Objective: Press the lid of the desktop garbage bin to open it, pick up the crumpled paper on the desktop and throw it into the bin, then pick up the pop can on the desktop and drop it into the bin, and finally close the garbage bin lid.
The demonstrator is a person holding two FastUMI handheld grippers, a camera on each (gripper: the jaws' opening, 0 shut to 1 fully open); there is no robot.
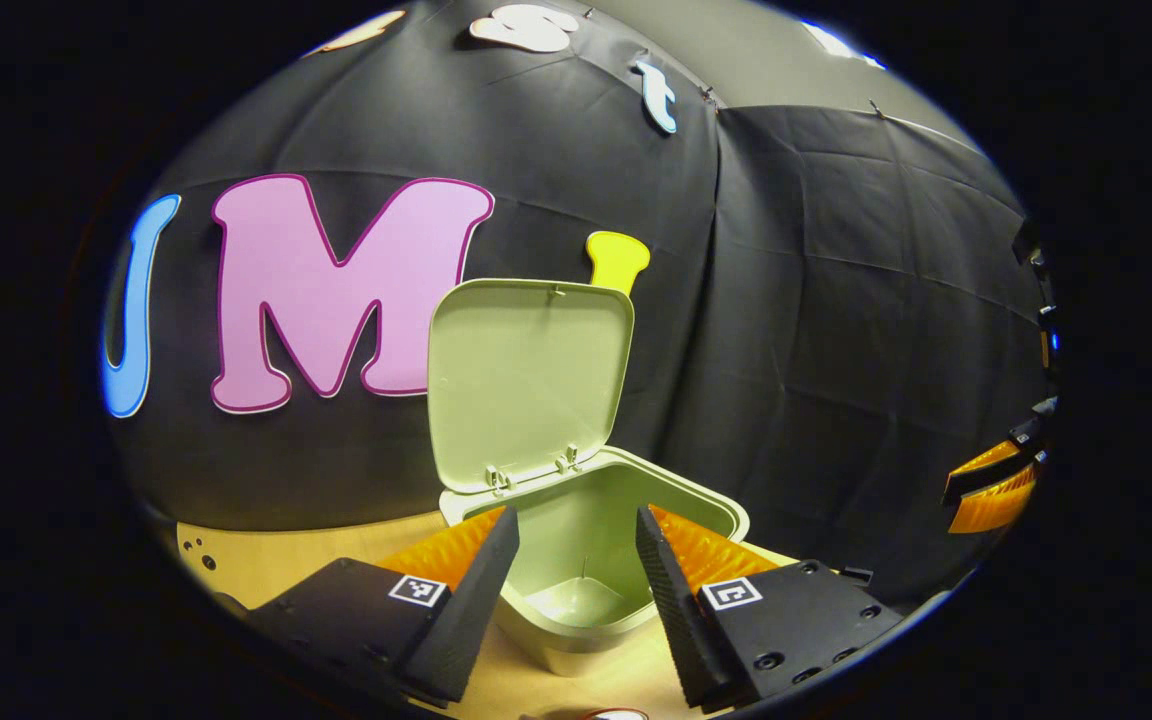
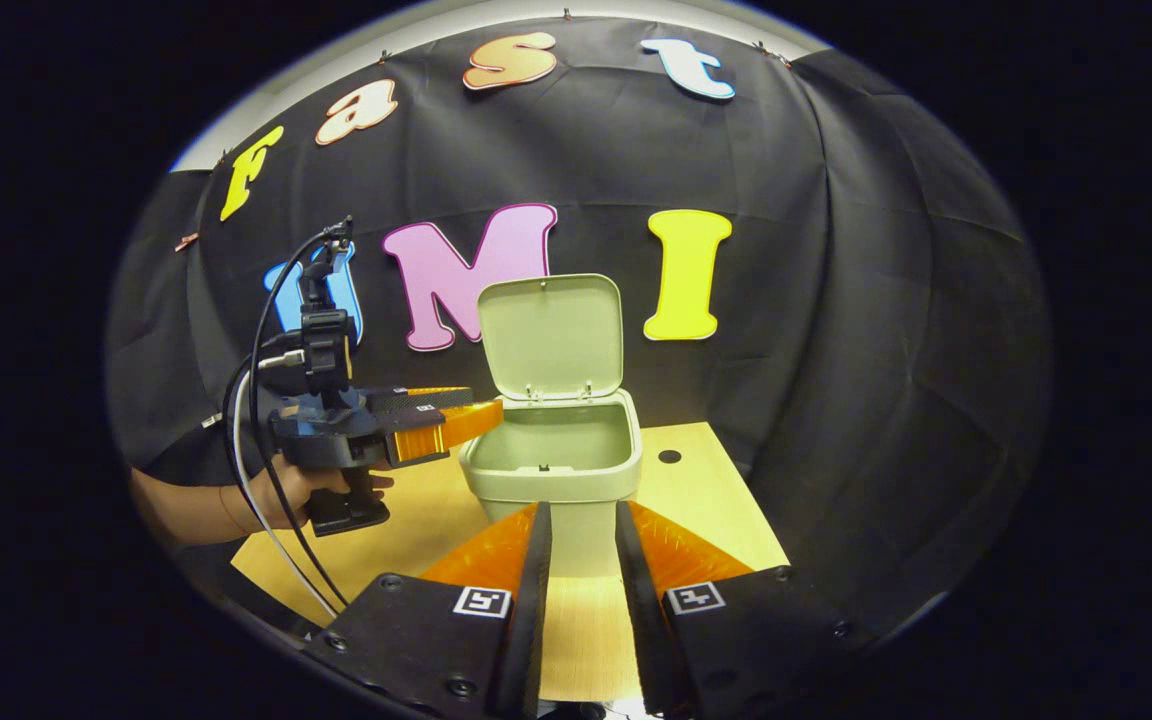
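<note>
So the garbage bin (image 2: 551, 470) sits toward the back of the wooden tabletop (image 2: 706, 510), right up near the black cloth wall. Its lid (image 2: 551, 335) is flipped up and stands nearly upright on the hinges at the back rim, so I'm looking straight into the open bin.

My left tongs (image 1: 571, 560) hang right at the bin's near rim, fingers well apart with nothing between them; through the gap I can see down the inside wall to the bin's floor. In the right gripper view the same left tongs show from the side, held by a hand (image 2: 286, 495) with cables looping off the back, tips just beside the bin's left edge.

My right tongs (image 2: 581, 560) sit farther back over the tabletop, lined up on the bin's front, fingers a narrow gap apart and gripping nothing.

I can't make out paper or a can inside the bin from here.
</note>
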